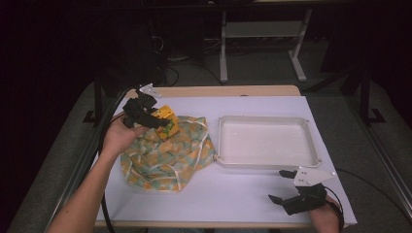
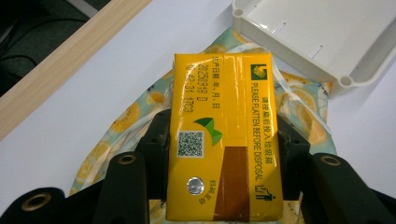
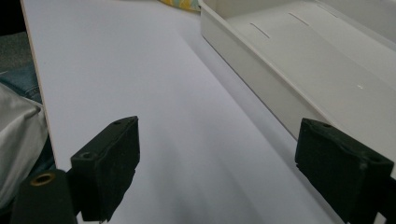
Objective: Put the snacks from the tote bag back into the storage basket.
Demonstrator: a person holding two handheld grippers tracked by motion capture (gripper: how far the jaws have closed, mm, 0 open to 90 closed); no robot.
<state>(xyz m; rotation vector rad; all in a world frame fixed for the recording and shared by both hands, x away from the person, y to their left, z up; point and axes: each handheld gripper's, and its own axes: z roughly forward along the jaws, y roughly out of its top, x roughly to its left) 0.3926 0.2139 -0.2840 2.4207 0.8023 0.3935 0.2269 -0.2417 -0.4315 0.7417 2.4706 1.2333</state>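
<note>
The left gripper (image 1: pixel 163 122) sits at about ten o'clock on the white-covered table (image 1: pixel 243 194), its two black jaws clamped on the long sides of a glossy yellow rectangular drink carton (image 1: pixel 166 120) with a brown stripe, a QR code and a round foil straw spot. In the left gripper view the carton (image 2: pixel 224 135) stands between the jaws, its far end pointing to twelve o'clock and its near end close to the camera. Whether the carton is lifted off or touches what lies under it, I cannot tell. Beneath it is a crumpled cloth (image 1: pixel 167 158) printed with orange and yellow citrus slices on pale green, spread at about nine o'clock on the table. Just beside the cloth, toward three o'clock, is a shallow white rectangular plastic tray (image 1: pixel 221 145), its near corner touching or almost touching the cloth's edge; in the left gripper view that tray's rim (image 2: pixel 289 44) shows at one o'clock past the carton. The right gripper (image 1: pixel 283 185) hovers at about five o'clock on the table, near the tray's front edge, with its jaws wide apart and holding nothing; the right gripper view shows bare table between them and the tray's wall (image 3: pixel 252 70) at two o'clock.
</note>
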